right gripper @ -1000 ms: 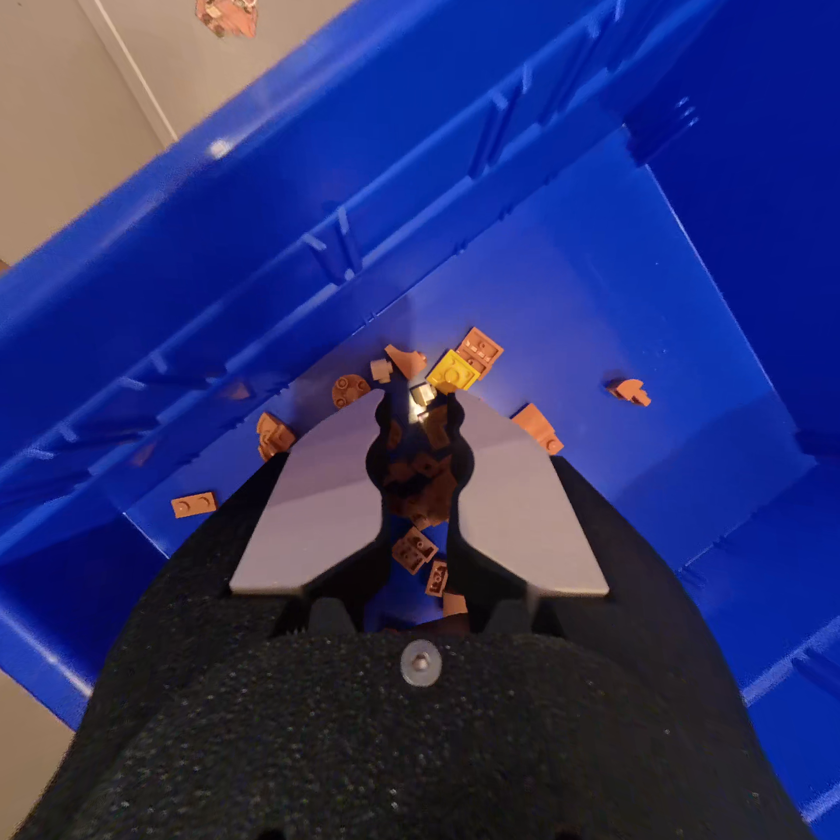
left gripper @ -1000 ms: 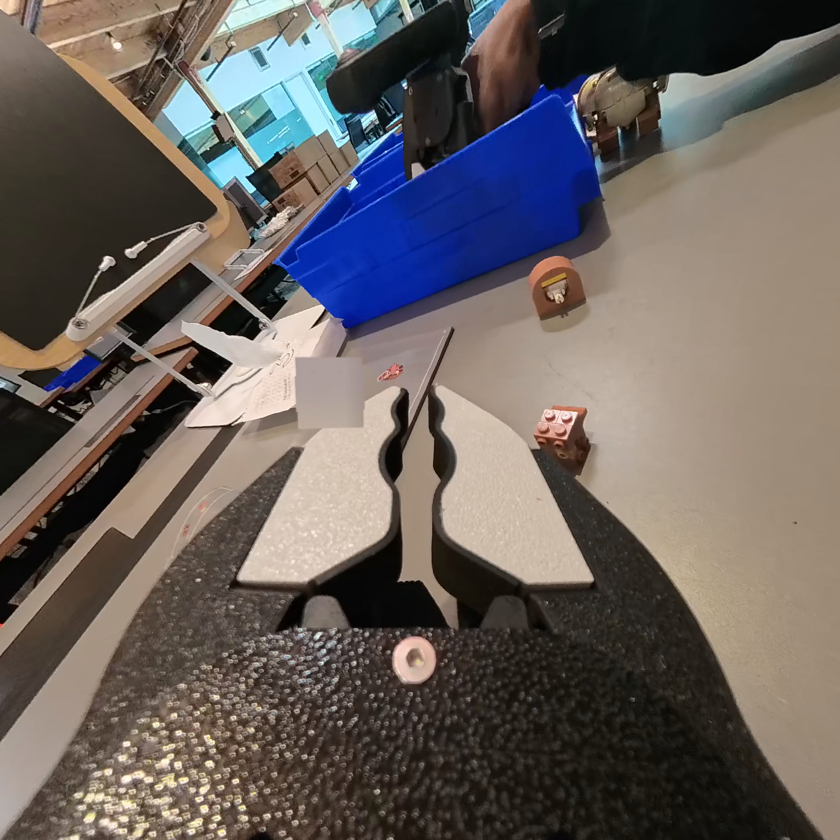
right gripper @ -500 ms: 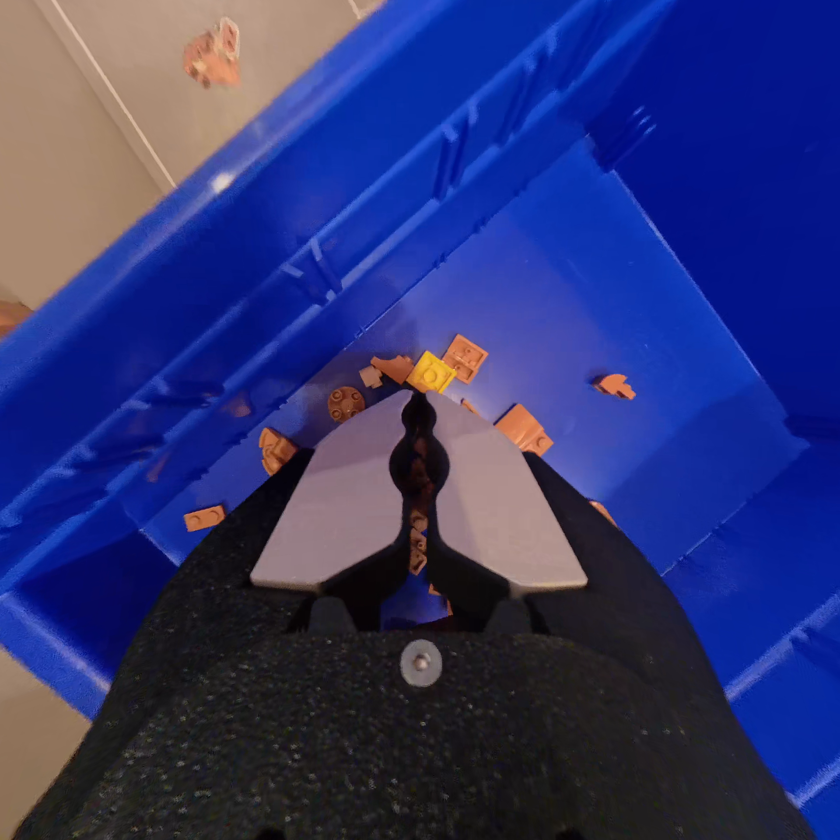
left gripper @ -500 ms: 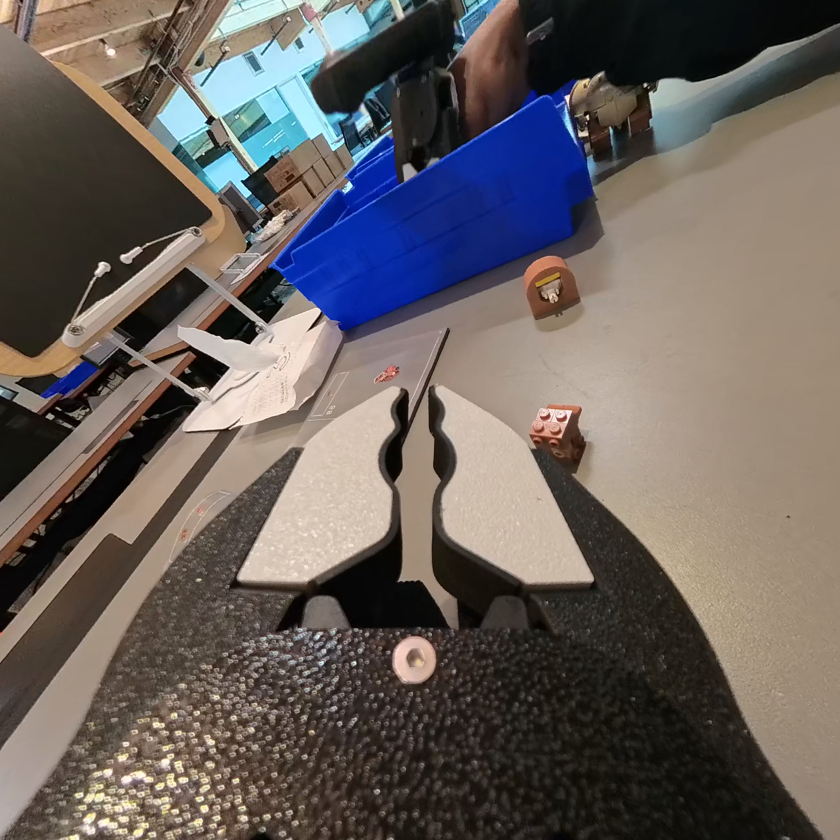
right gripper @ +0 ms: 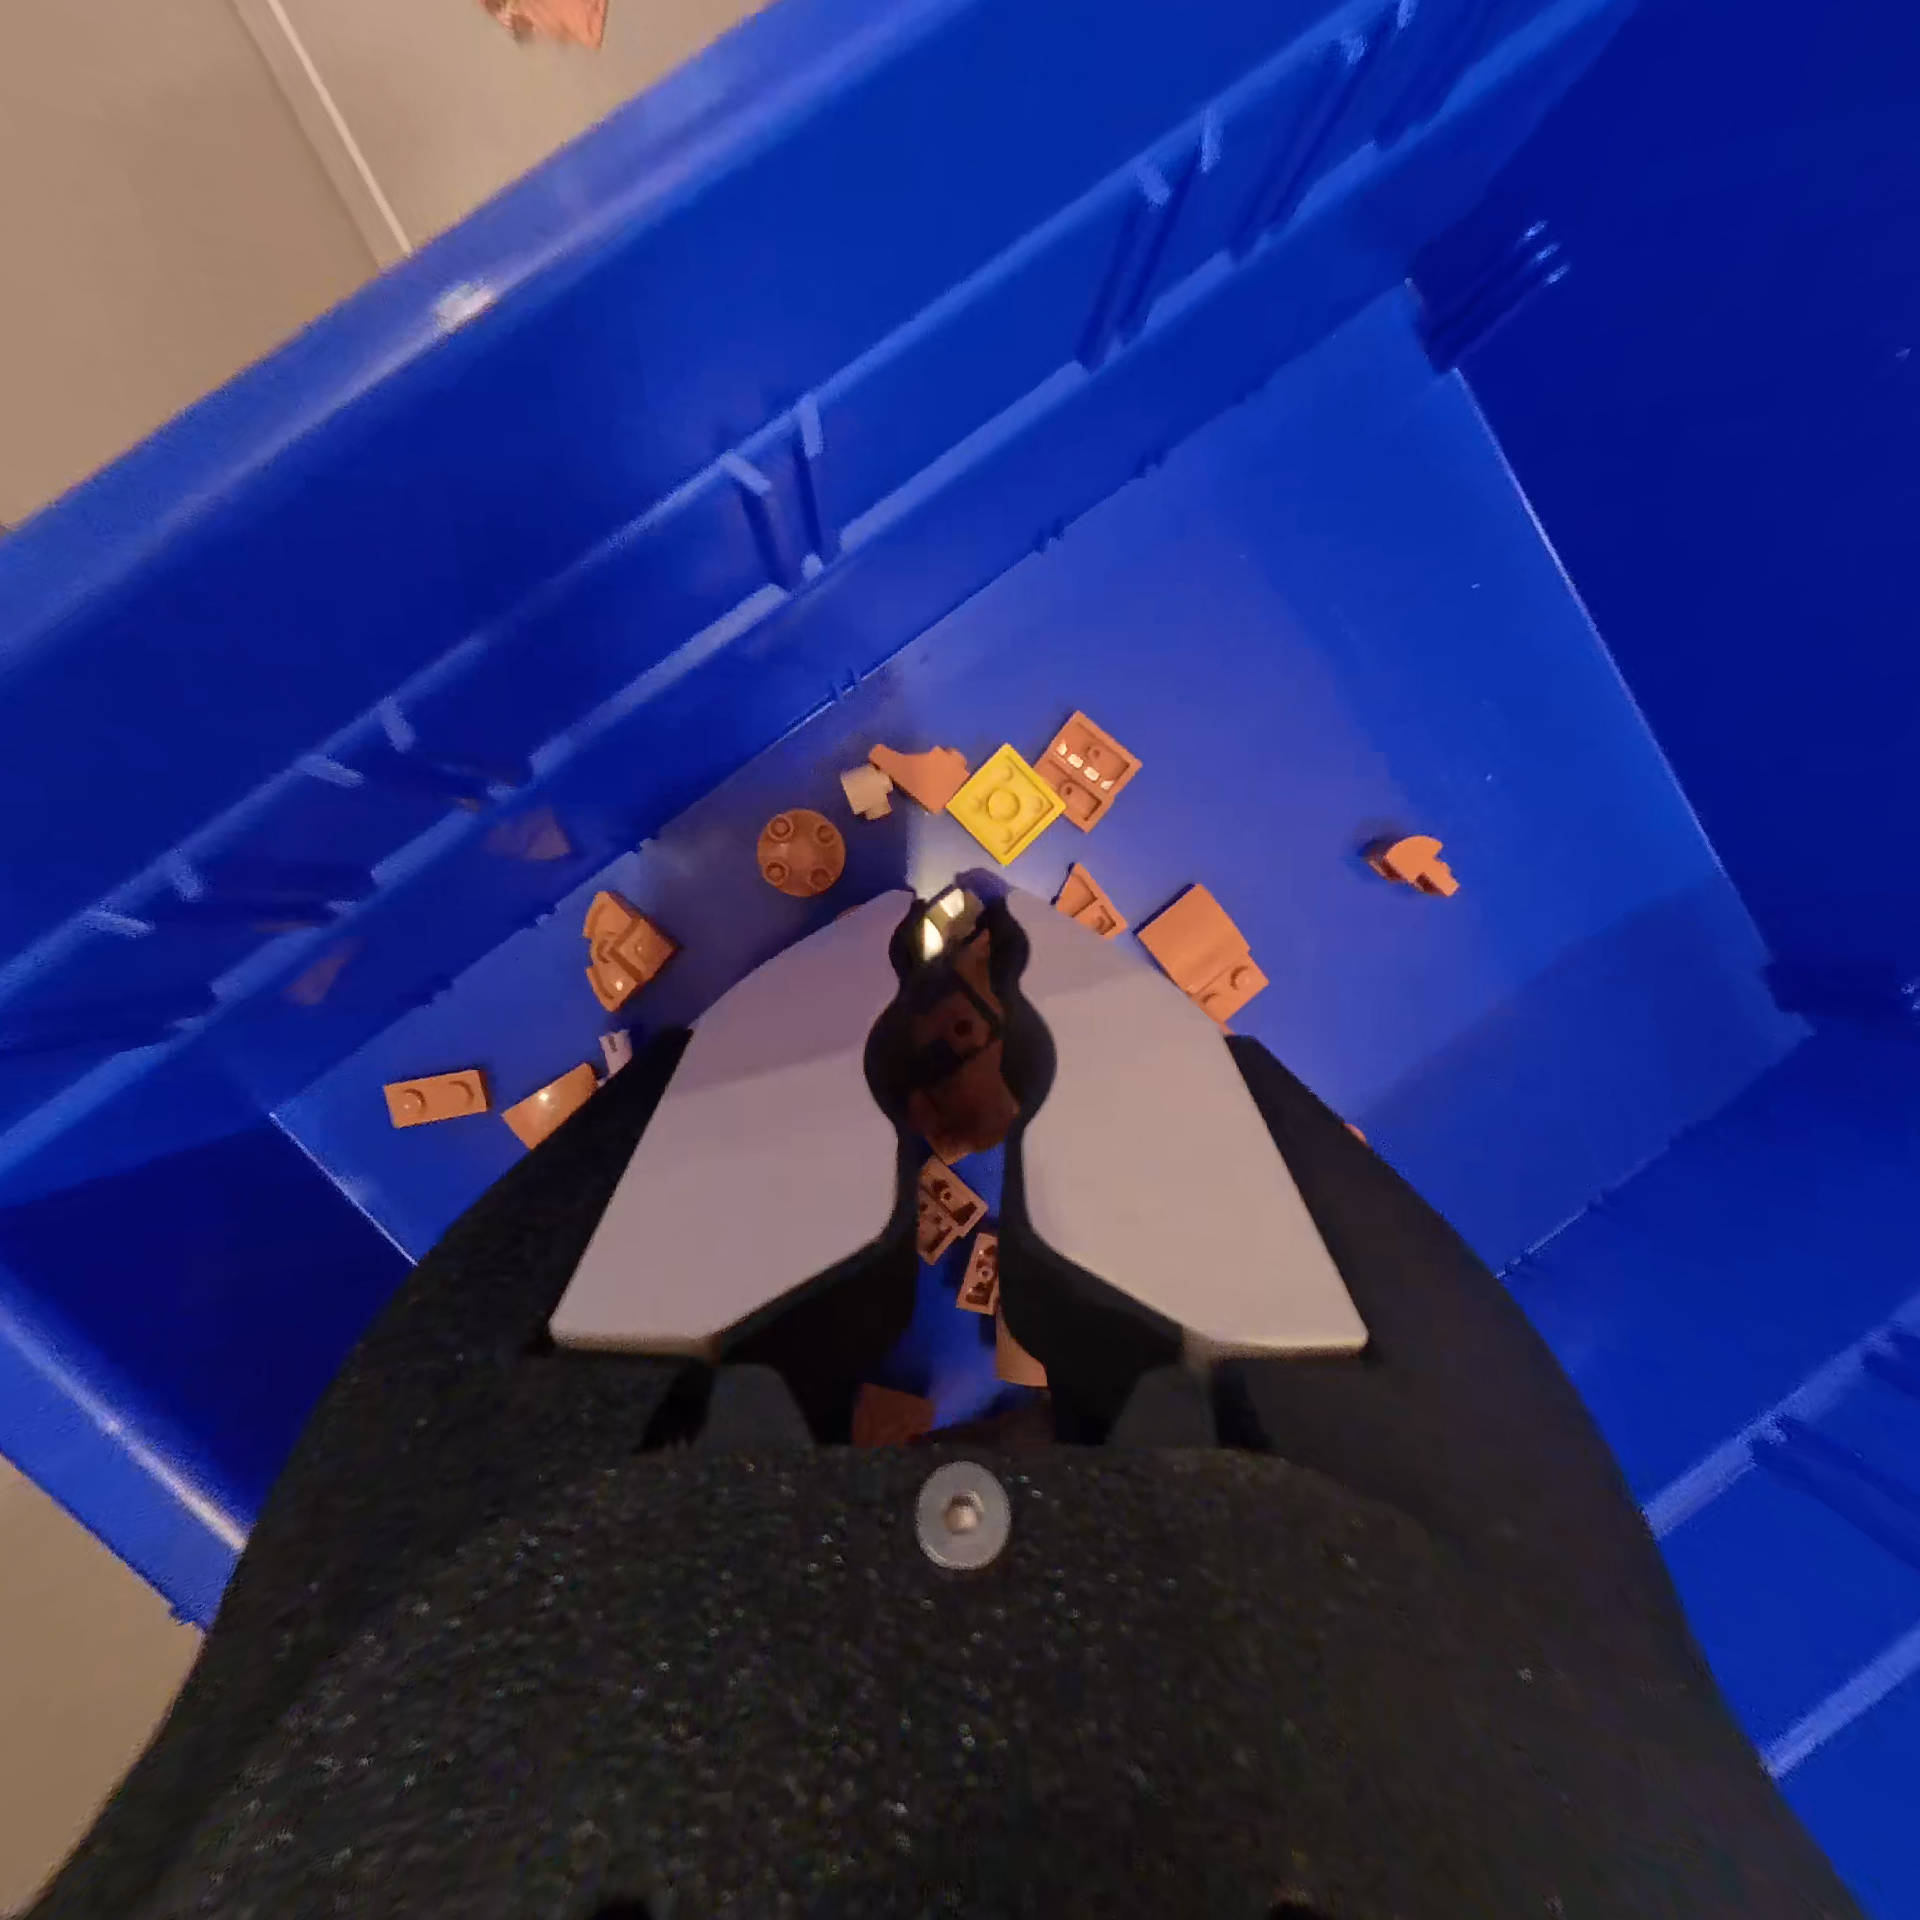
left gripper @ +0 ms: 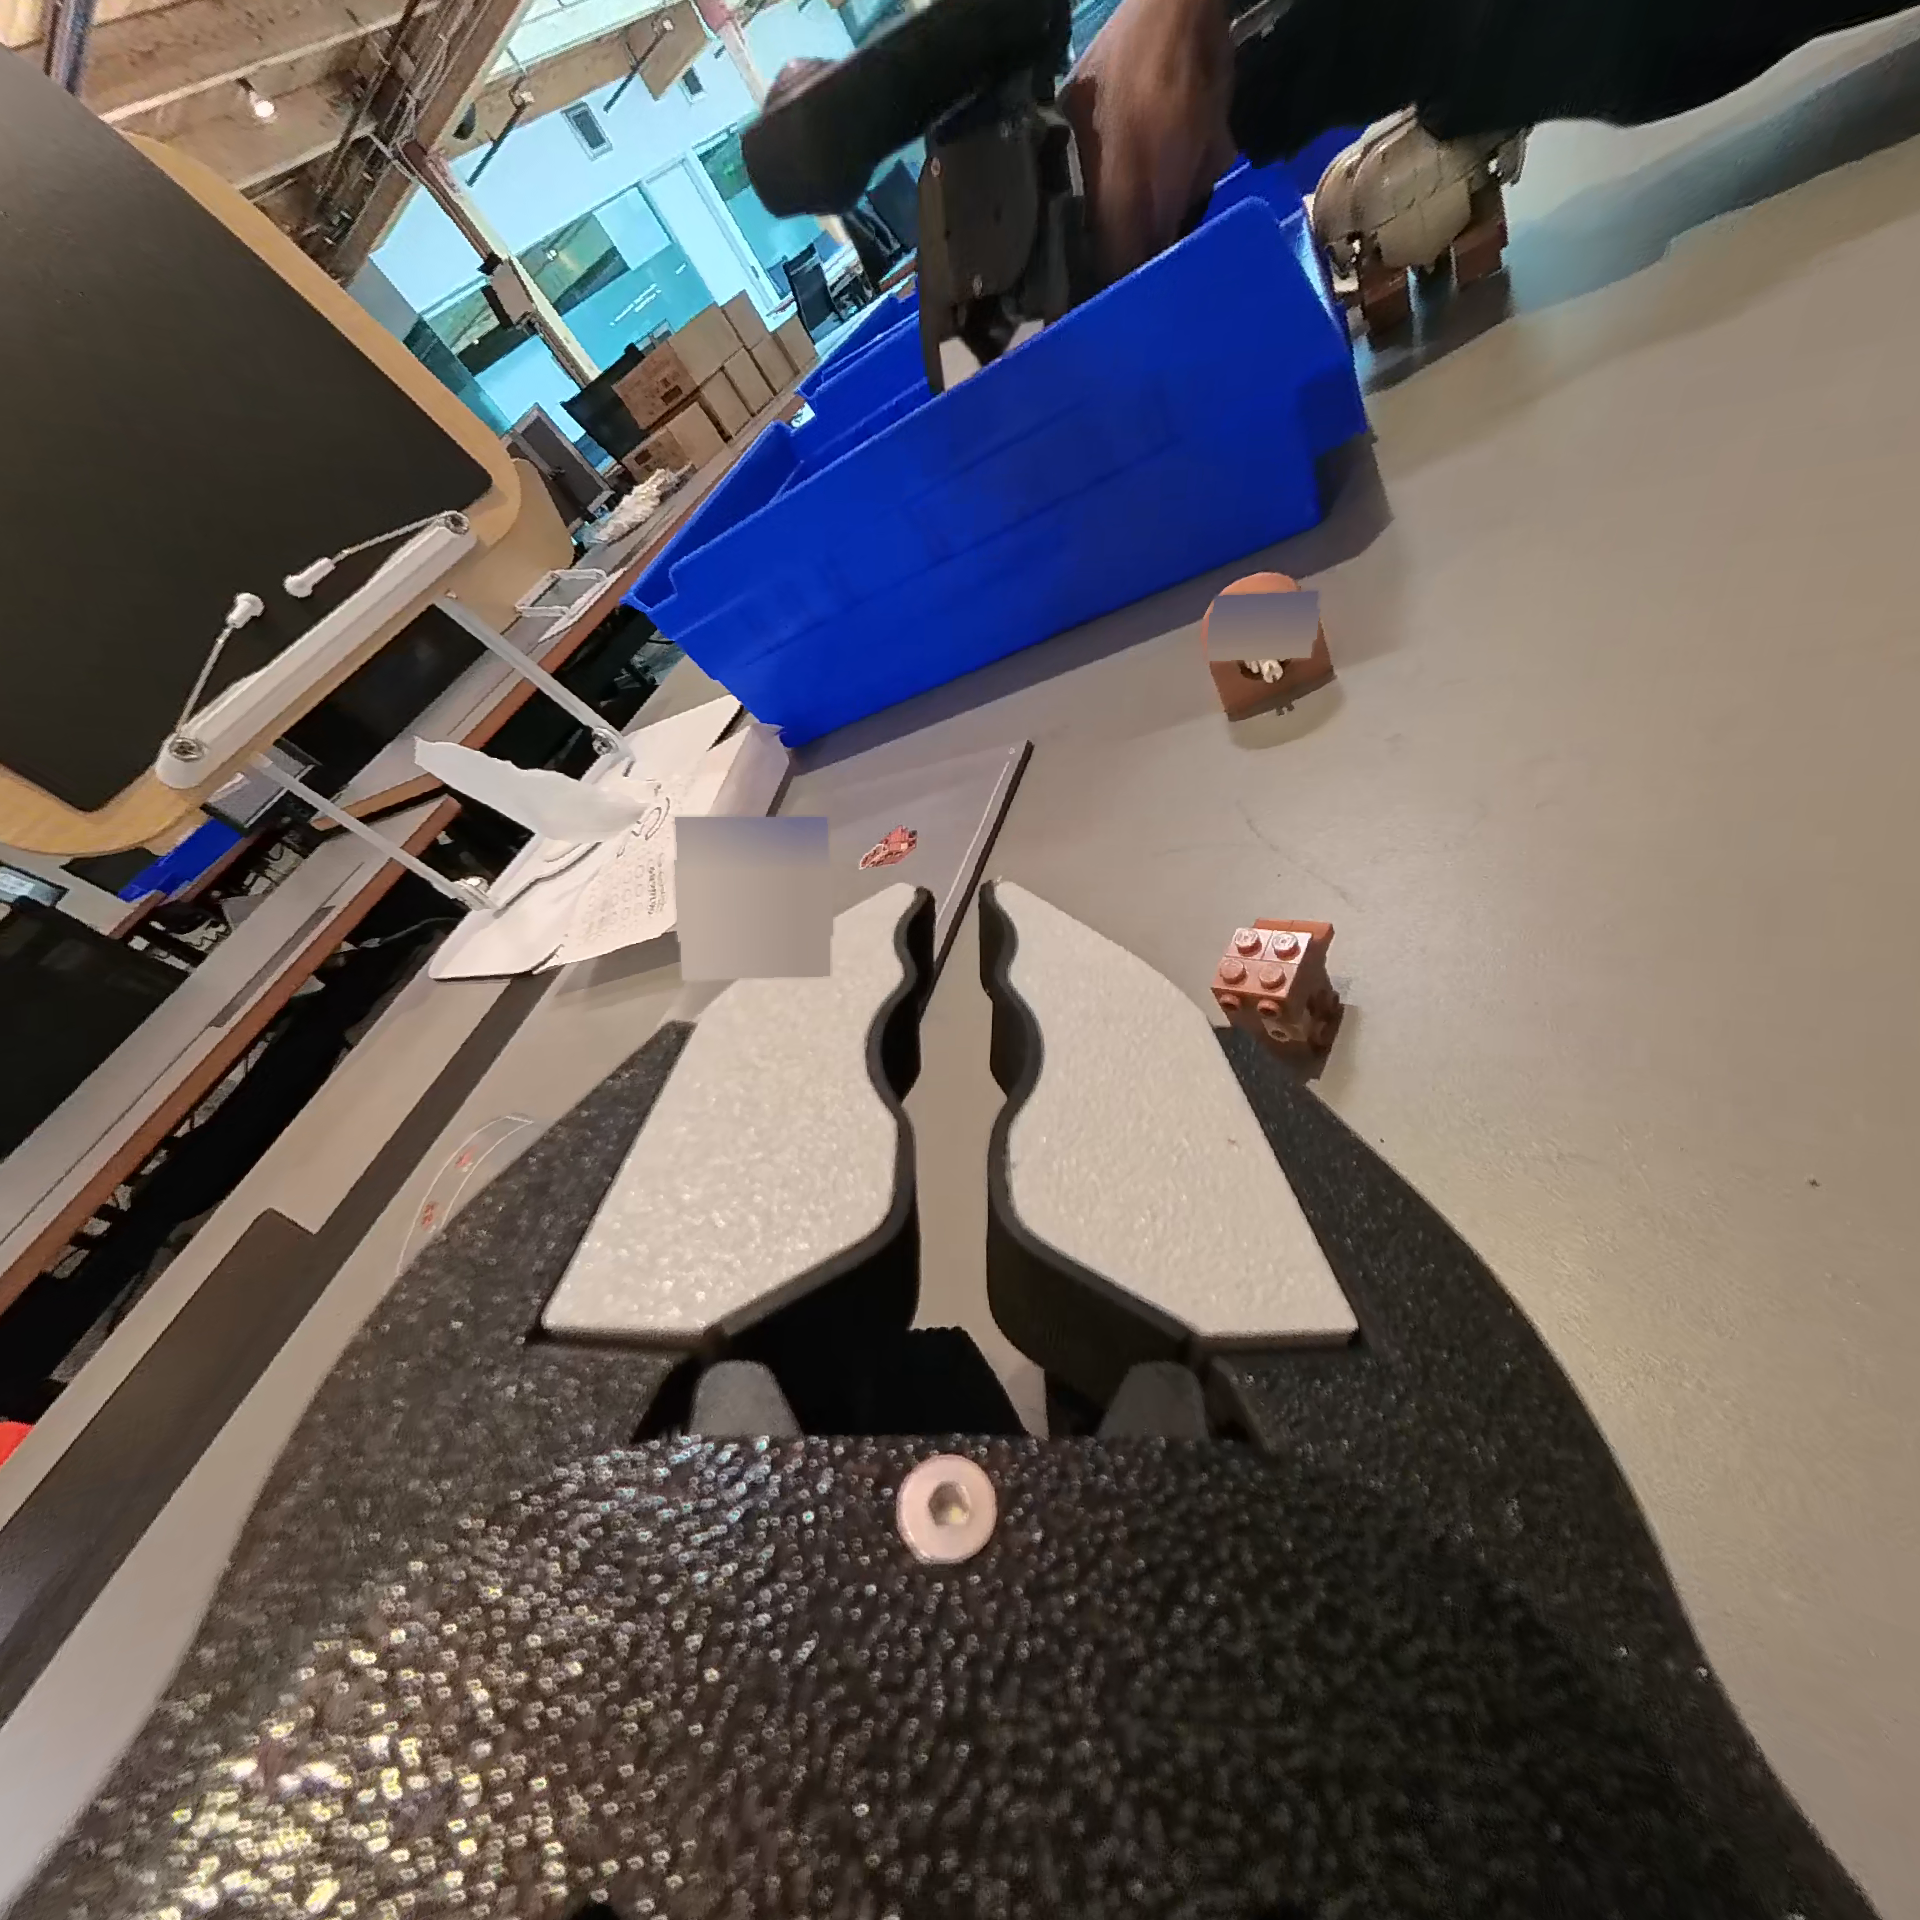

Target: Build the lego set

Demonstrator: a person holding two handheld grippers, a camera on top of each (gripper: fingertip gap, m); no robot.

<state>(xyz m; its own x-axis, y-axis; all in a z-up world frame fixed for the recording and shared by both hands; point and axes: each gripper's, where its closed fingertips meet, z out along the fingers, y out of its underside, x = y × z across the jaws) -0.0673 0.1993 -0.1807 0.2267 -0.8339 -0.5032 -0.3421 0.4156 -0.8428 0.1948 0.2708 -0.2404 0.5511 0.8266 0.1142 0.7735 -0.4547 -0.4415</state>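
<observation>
— Inspector: Report the left gripper (left gripper: pixel 954 904).

— Operator: I see its fingers a narrow slit apart with nothing between them, low over the grey table (left gripper: pixel 1558 935). A small brown brick assembly (left gripper: pixel 1276 982) sits just right of the tips; a thin dark panel (left gripper: pixel 935 821) lies ahead.

— Inspector: And the right gripper (right gripper: pixel 961 914)?

— Operator: It is down inside the blue bin (right gripper: pixel 1351 623), fingertips closed on a small pale piece (right gripper: pixel 948 920) (glare hides its shape; it appears pinched). Loose orange-brown pieces (right gripper: pixel 1200 951) and a yellow plate (right gripper: pixel 1005 803) lie on the bin floor around it.
</observation>
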